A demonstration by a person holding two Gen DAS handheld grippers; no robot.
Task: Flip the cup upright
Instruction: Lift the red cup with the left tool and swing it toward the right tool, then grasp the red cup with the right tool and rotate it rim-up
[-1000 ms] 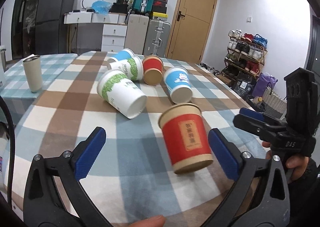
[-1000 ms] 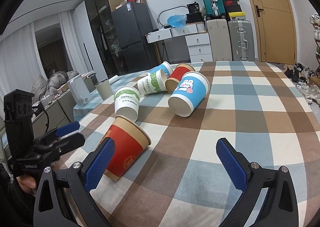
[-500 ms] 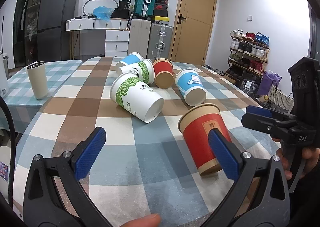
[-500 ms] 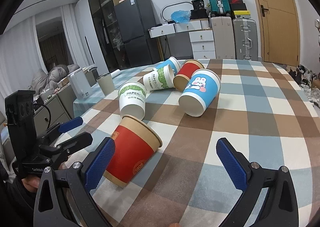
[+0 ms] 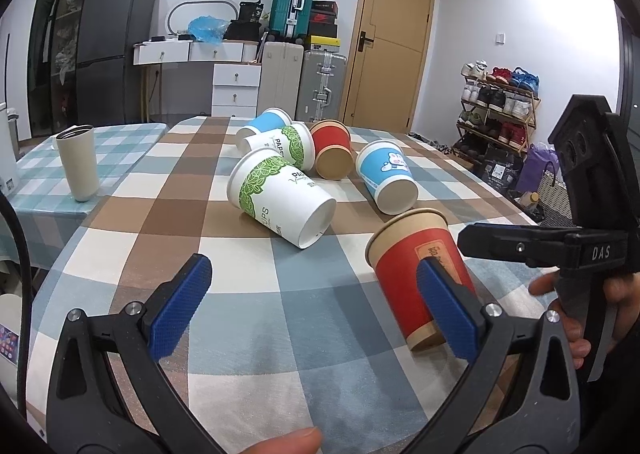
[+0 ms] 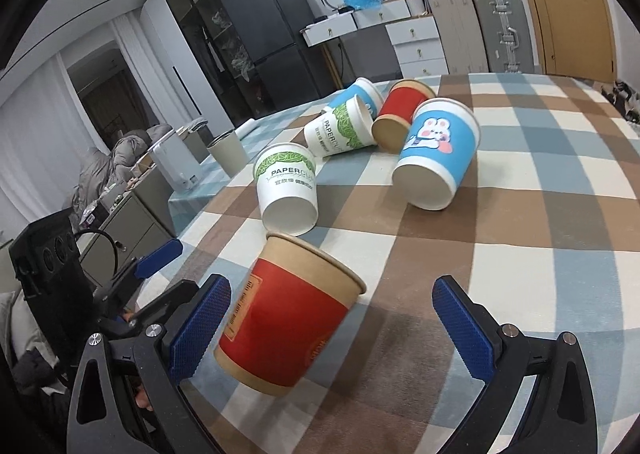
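Note:
A red paper cup (image 5: pixel 416 274) with a brown rim stands mouth-up on the checked tablecloth (image 5: pixel 256 294); it also shows in the right wrist view (image 6: pixel 288 318). My left gripper (image 5: pixel 312 306) is open, and its right pad sits in front of the cup. My right gripper (image 6: pixel 332 326) is open, with the cup between its pads nearer the left one. Neither gripper holds anything. The right gripper's body (image 5: pixel 576 230) shows at the left view's right edge.
Several paper cups lie on their sides further back: a green-leaf one (image 5: pixel 280 197), a blue rabbit one (image 5: pixel 386 175), another red one (image 5: pixel 332 149), one more white-green and one blue. A steel tumbler (image 5: pixel 78 161) stands on the neighbouring table at left.
The red cup has gone from tilted, bottom toward me, to standing mouth-up. Both grippers moved in closer to it and stayed open.

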